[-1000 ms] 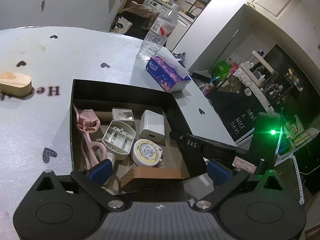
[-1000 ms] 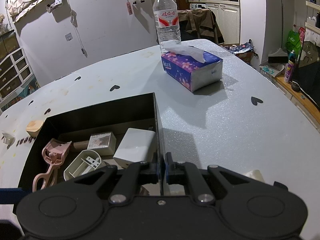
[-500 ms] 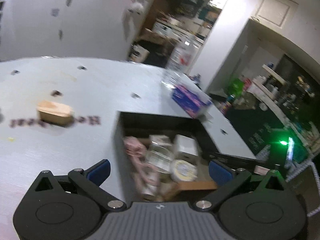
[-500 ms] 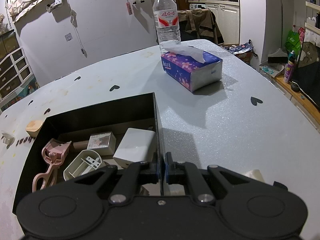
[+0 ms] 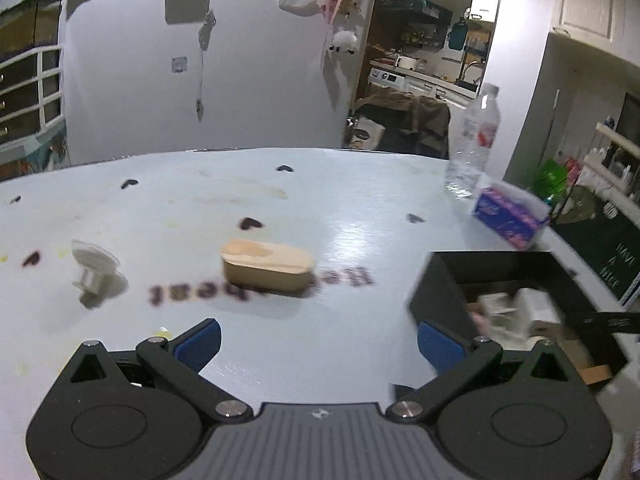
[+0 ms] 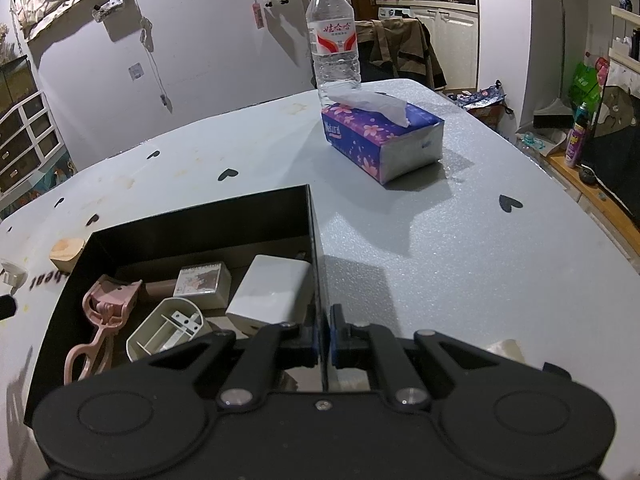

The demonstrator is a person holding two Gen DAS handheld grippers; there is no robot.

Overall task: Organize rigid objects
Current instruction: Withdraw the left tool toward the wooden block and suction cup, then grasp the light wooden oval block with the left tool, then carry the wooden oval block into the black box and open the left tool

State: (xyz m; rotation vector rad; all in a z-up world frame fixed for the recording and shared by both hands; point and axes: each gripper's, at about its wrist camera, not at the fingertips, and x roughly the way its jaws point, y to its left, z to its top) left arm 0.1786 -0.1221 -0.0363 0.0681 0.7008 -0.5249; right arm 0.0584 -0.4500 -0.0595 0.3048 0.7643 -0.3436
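The black box sits on the white table, toward its near edge. Inside, against the right wall: a white charger block. Beside it, a small printed box, a cream plastic housing and a pink eyelash curler along the left side.

The right gripper is pinched tight on the box's right wall, one pad inside, one outside.

Outside the box, toward the table's left edge: a rounded wooden block lying flat over printed lettering, and well apart from it a small white suction hook. Both appear motion-blurred in the left view.

The left gripper hangs over bare table with jaws wide and nothing between the blue pads; the box lies to its right.

Toward the far right corner: a purple tissue pack, with a water bottle upright just behind it.
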